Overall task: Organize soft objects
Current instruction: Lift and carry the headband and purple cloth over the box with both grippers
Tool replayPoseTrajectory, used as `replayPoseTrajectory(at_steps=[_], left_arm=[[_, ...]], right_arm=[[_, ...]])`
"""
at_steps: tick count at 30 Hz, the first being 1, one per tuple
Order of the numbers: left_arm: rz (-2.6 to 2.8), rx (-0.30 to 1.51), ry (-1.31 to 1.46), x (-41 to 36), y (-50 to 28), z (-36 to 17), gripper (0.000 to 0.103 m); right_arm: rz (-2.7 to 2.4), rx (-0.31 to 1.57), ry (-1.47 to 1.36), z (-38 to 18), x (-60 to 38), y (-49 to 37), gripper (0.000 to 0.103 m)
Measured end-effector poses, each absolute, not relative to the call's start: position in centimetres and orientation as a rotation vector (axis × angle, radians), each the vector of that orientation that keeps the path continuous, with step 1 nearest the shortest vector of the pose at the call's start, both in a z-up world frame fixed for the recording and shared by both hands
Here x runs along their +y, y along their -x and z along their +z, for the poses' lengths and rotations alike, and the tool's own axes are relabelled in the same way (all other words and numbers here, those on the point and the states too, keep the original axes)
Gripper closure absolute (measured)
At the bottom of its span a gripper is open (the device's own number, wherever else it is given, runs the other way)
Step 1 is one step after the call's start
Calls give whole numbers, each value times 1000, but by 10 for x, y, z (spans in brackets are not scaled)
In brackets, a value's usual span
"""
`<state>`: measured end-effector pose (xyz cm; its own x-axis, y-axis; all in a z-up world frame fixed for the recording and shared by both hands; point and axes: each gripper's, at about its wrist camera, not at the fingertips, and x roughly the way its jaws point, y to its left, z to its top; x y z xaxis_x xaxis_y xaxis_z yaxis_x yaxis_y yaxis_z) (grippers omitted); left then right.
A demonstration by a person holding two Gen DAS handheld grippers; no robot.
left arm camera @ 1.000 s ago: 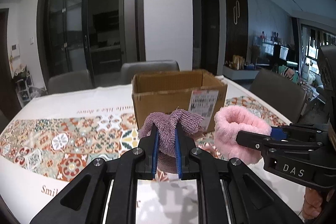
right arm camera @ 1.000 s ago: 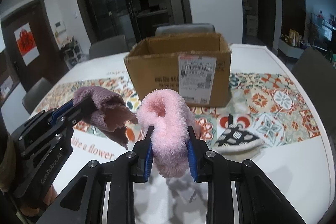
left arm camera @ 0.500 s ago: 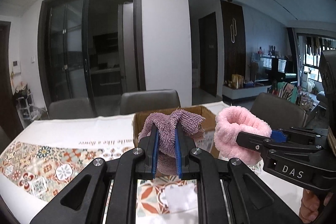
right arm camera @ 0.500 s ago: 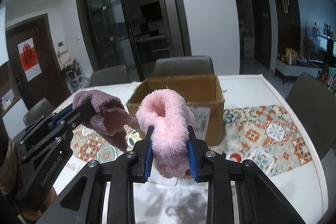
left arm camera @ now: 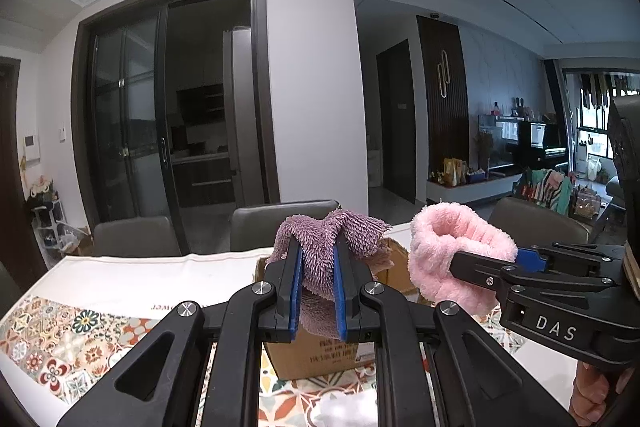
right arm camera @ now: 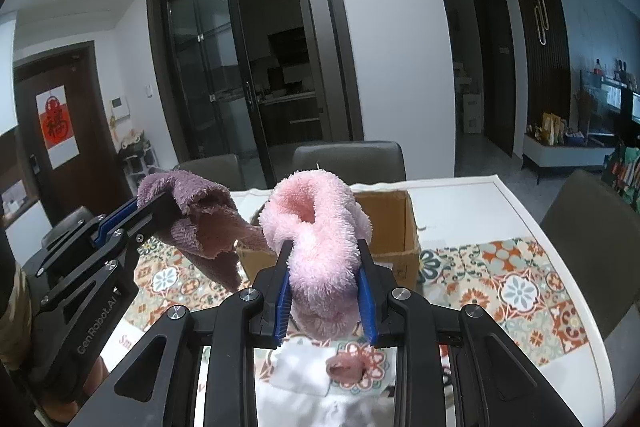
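Both grippers have risen above the cardboard box (right arm camera: 404,227): my left gripper (left arm camera: 317,263) pinches the purple towel (left arm camera: 332,239), my right gripper (right arm camera: 323,271) the pink fluffy towel (right arm camera: 316,227).

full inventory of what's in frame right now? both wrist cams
purple towel: 1, purple, clamped in left gripper, in the air
pink fluffy piece: 1, pink, clamped in right gripper, in the air
cardboard box: 1, brown, open, on table behind both
table: 1, white cloth with patterned tile band
chairs: several, grey, around table
left gripper: 1, black, blue pads
right gripper: 1, black, blue pads
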<state>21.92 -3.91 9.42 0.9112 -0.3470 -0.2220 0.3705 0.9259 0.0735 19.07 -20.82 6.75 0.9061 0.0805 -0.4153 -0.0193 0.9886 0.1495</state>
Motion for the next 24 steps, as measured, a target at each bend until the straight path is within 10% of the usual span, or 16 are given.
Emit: replayPoseTrajectory(at_steps=[24], left_arm=[[-330, 231, -162, -70, -292, 84, 88]], right_arm=[[69, 444, -134, 74, -230, -265, 74]])
